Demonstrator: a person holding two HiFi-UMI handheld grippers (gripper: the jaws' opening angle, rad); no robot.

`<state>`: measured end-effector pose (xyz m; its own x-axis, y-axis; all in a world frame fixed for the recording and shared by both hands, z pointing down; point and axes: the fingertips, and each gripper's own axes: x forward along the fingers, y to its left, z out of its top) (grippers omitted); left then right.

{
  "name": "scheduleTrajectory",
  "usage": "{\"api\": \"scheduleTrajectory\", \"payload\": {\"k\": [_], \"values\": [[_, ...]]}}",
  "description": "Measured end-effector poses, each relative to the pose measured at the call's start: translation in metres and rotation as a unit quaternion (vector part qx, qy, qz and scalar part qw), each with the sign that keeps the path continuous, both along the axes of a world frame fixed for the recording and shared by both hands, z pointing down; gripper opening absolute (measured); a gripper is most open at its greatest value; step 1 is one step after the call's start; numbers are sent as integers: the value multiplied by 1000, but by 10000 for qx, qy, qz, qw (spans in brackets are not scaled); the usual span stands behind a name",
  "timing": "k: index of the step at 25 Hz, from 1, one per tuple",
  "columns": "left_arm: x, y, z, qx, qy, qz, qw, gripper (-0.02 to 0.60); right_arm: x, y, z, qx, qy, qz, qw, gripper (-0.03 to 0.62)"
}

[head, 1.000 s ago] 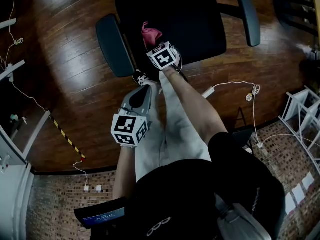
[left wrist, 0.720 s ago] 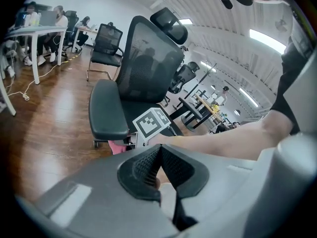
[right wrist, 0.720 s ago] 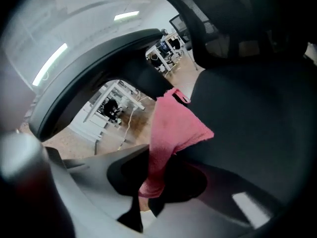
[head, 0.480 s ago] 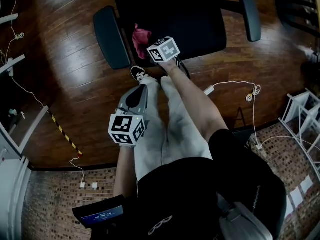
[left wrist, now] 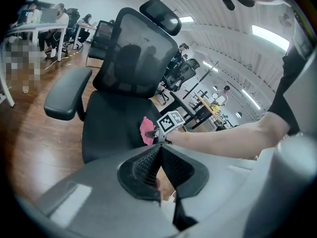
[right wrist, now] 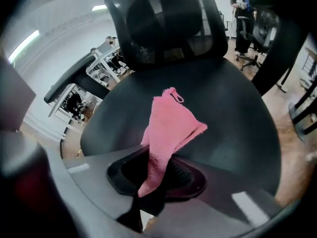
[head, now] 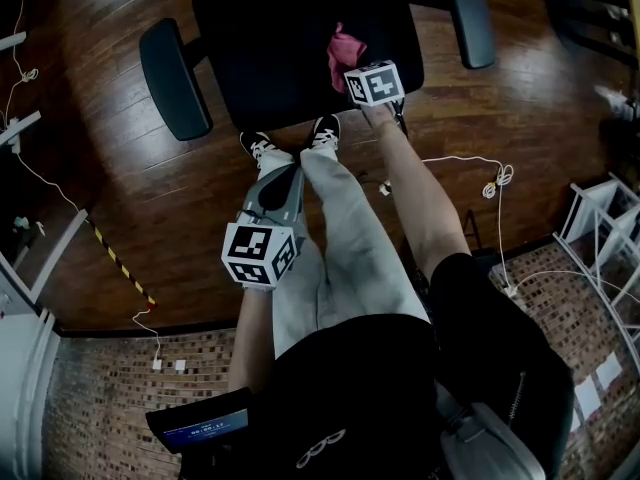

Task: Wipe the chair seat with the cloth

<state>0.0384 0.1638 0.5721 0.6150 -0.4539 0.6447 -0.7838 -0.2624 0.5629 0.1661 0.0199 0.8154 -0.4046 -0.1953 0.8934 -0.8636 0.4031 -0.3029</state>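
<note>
A pink terry cloth [right wrist: 167, 128], folded to a rough point with a small loop at its far tip, is laid on the black chair seat [right wrist: 228, 108], toward the seat's front right part. Its near end is clamped between the jaws of the right gripper [right wrist: 157, 172].

my head view is coming through dim and underexposed. the wood floor [head: 90, 198] is catching a soft sheen toward the upper left, while the chair seat [head: 270, 48] is reading as a near-black mass with almost no detail. straight lines are bowing at the edges, fisheye style. the left gripper view is looking brighter, with a ceiling light strip [left wrist: 270, 33] glaring at the upper right. the right gripper view is vignetting heavily in its corners, the bottom foreground is blurring out of focus, and the cloth [right wrist: 168, 128] is showing as the one saturated spot.
</note>
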Motion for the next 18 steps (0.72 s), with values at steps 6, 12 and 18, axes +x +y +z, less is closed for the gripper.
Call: {"api": "scheduleTrajectory", "payload": {"k": [6, 12, 18], "values": [[35, -3, -5, 40, 31, 140, 9999, -6, 104, -13, -14, 232, 664, 442, 9965, 64], [46, 7, -10, 68, 84, 148, 9998, -6, 189, -8, -39, 309, 1379, 1119, 9836, 64], [32, 12, -10, 87, 163, -104, 9998, -6, 201, 11, -40, 367, 1959, 897, 9758, 64]]}}
